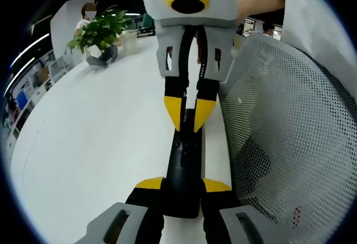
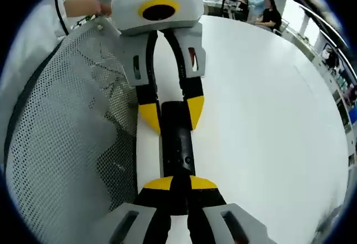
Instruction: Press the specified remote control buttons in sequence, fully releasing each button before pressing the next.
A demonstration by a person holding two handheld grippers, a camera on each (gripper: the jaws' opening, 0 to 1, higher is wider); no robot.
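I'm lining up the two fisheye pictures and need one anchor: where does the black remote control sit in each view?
Left gripper view: the remote control runs up the lower centre, its near end between this view's own jaws and its far end between the jaws of the other hand-held gripper.
Right gripper view: the remote control lies centre, held the same way.
Shared landmark: the mesh chair back.

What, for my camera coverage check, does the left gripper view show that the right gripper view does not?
Left gripper view: a potted plant and a white container far down the table, with a person standing behind them.
Right gripper view: seated people beyond the table's far edge.
Shared: the black remote, gripped at opposite ends by the left tool and the right tool, the white table and the mesh chair back.
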